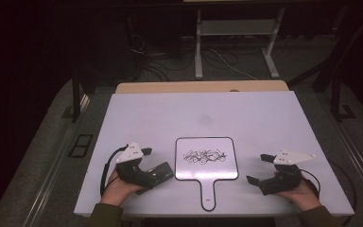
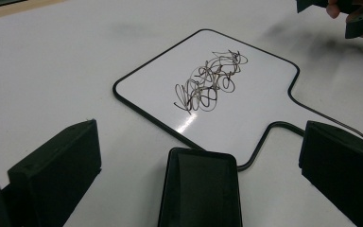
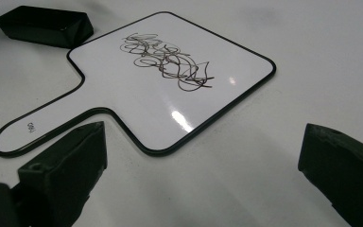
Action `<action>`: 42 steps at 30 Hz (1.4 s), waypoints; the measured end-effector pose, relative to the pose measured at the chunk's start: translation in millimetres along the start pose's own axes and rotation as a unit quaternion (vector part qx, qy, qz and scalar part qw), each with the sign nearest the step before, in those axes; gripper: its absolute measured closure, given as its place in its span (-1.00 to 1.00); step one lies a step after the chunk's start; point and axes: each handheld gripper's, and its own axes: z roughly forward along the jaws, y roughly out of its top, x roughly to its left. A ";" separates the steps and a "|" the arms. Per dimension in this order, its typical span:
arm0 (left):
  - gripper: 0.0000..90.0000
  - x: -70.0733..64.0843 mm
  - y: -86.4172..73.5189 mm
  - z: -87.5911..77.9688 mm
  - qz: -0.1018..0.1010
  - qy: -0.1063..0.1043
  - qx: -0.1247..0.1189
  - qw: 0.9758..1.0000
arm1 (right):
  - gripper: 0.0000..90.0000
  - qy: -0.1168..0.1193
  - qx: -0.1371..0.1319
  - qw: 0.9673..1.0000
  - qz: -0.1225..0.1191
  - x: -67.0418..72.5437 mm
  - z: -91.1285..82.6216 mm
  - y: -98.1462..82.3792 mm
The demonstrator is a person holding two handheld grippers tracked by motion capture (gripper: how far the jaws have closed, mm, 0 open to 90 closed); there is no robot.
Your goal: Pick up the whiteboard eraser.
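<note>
Handled whiteboard (image 1: 206,161), lower centre on counter (image 1: 203,113), scribble (image 1: 204,156) unerased; black eraser (image 2: 199,189) between wide left tongs (image 1: 158,172), ungripped; right tongs (image 1: 260,169) wide, empty; wiping outstanding.

A dim lab or test room: a white table (image 1: 170,113) on grey floor, loose cables (image 1: 217,59) and a metal stand's legs (image 1: 199,47) behind it.

Dim room, grey floor (image 1: 38,156), white table (image 1: 208,113).
</note>
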 end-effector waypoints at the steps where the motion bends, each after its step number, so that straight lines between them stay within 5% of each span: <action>1: -1.00 -0.1 -0.1 0.1 0.000 0.000 0.000 1.000 | -0.98 0.000 0.001 1.000 -0.001 0.2 -0.1 -0.1; 25: -1.00 4.2 13.0 -1.8 0.016 -0.005 0.031 0.999 | -0.98 -0.003 -0.007 1.000 0.003 1.2 0.9 -0.1; 42: -0.94 4.7 10.2 -3.6 0.023 0.020 0.073 0.997 | -0.98 -0.002 -0.010 1.000 0.003 0.0 1.1 -0.1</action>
